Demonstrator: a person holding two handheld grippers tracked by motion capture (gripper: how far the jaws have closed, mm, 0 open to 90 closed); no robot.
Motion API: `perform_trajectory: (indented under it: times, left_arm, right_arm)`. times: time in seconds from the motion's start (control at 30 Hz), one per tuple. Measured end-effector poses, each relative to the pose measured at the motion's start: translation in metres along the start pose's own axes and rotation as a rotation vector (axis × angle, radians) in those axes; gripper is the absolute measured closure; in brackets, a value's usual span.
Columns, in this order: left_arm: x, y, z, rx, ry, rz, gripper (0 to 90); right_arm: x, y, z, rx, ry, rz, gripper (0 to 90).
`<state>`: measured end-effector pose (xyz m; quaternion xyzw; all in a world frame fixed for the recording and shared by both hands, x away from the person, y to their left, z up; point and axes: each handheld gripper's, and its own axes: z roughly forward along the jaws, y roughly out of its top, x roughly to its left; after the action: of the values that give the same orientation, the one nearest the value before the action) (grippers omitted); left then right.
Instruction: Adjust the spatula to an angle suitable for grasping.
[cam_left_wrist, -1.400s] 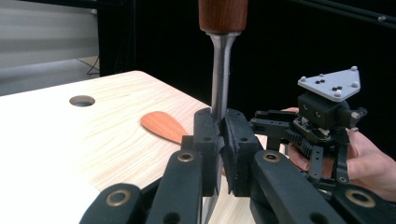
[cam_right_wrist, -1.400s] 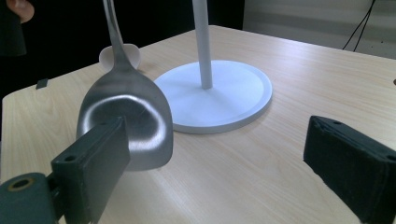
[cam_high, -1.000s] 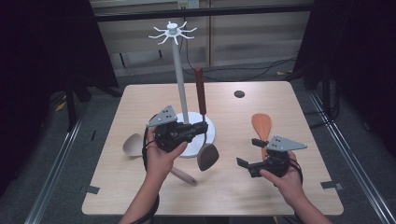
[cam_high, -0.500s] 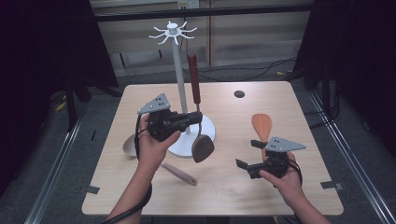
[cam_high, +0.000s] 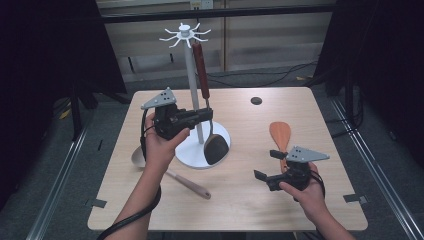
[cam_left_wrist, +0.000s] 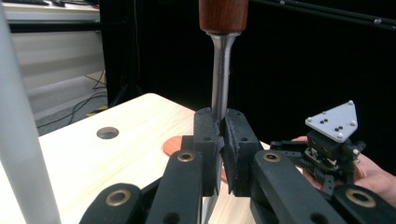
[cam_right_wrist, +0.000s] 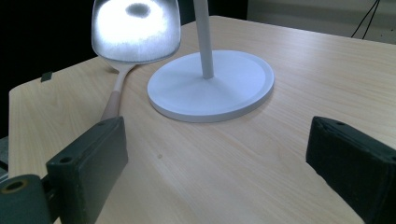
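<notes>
- The dark ladle (cam_high: 214, 146) is gripped by its metal neck in the left gripper (cam_high: 206, 115), upright beside the rack (cam_high: 189, 85).
- Its wooden handle top seems near the hooks; hanging is not yet done.
- The right gripper (cam_high: 264, 178) is held wide open, empty.

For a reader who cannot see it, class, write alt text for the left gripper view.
The left gripper clamps the metal shank of a wooden-handled ladle, held upright above a pale wooden table. To the right, a hand holds the right gripper; a white stand pole rises at the left edge.
</notes>
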<state>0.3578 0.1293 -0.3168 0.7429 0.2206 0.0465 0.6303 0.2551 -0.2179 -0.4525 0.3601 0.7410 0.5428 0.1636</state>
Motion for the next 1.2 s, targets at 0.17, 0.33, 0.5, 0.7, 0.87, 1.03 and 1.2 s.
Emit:
perform_trajectory:
  times: [0.17, 0.33, 0.5, 0.7, 0.87, 1.03, 1.2]
  left_arm:
    - [0.003, 0.001, -0.002, -0.006, 0.0, -0.005, 84.7]
    - [0.008, 0.0, -0.002, -0.009, -0.005, -0.016, 84.7]
    - [0.013, -0.001, -0.001, -0.031, -0.028, -0.044, 84.7]
    - [0.016, -0.001, 0.002, -0.041, -0.037, -0.061, 84.4]
    - [0.017, -0.003, 0.001, -0.054, -0.032, -0.088, 83.8]
    - [0.019, -0.005, -0.002, -0.065, -0.015, -0.097, 83.5]
    - [0.021, -0.008, -0.005, -0.086, 0.004, -0.128, 83.8]
  right_arm:
    - [0.0, 0.0, 0.0, 0.003, 0.001, 0.005, 5.3]
    - [0.0, -0.001, 0.001, 0.005, 0.007, 0.004, 5.4]
    - [0.0, -0.002, 0.001, 0.009, 0.015, 0.011, 5.5]
    - [0.001, -0.002, 0.002, 0.008, 0.027, 0.015, 5.7]
    - [0.001, -0.002, 0.001, 0.007, 0.026, 0.02, 5.9]
    - [0.0, -0.003, 0.001, 0.006, 0.037, 0.024, 5.9]
    - [0.001, -0.004, 0.002, 0.009, 0.04, 0.026, 5.9]
